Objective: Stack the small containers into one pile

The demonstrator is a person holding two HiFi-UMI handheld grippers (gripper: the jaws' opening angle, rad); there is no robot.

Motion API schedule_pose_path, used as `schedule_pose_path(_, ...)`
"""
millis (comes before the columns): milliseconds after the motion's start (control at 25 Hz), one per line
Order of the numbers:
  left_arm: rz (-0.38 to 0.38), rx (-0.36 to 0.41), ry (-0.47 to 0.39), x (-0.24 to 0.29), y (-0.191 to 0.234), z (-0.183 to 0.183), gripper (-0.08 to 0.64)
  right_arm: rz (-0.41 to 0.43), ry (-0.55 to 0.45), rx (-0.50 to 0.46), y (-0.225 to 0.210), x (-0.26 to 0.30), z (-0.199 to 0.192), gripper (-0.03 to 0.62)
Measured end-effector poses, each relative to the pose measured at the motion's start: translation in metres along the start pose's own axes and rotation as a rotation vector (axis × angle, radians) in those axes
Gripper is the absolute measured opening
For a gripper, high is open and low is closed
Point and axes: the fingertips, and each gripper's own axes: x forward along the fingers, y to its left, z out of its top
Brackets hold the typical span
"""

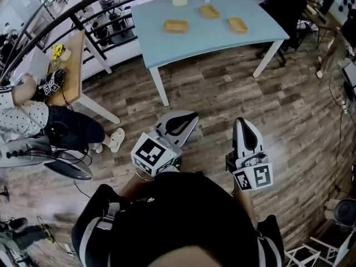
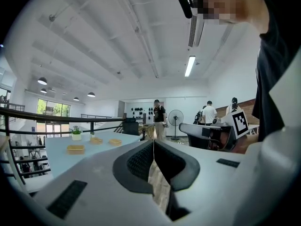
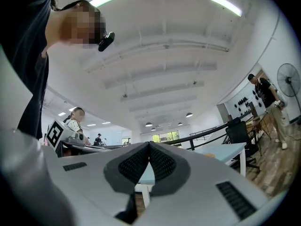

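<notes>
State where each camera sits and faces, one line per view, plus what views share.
Head view: on the person's head, looking steeply down at the wooden floor, the blue table and three containers; left gripper, right gripper and dark torso show.
Left gripper view: on the left gripper, level along its shut jaws toward the table; torso at right.
Right gripper view: on the right gripper, tilted slightly up at the ceiling; torso at left.
Shared: the table appears in all three.
</notes>
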Motion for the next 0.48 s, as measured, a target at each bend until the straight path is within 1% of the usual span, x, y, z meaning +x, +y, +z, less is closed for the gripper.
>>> schedule_pose_path(120,0.01,-0.015,-0.005,0.001,-0.006,-0.001,0.017,-0.002,-0.002,-0.015,-0.004,-0.008,0.001,0.002)
schedule_pose_path(320,0.017,-0.033,0.008,0.005,-0.017,-0.005,0.017,-0.017,0.021,-0.069,-0.01,-0.024,0.003,0.0)
schedule_pose_path(480,0.005,-0.031,0.02,0.01,-0.031,-0.01,0.017,-0.031,0.033,-0.075,-0.016,-0.041,0.001,0.0)
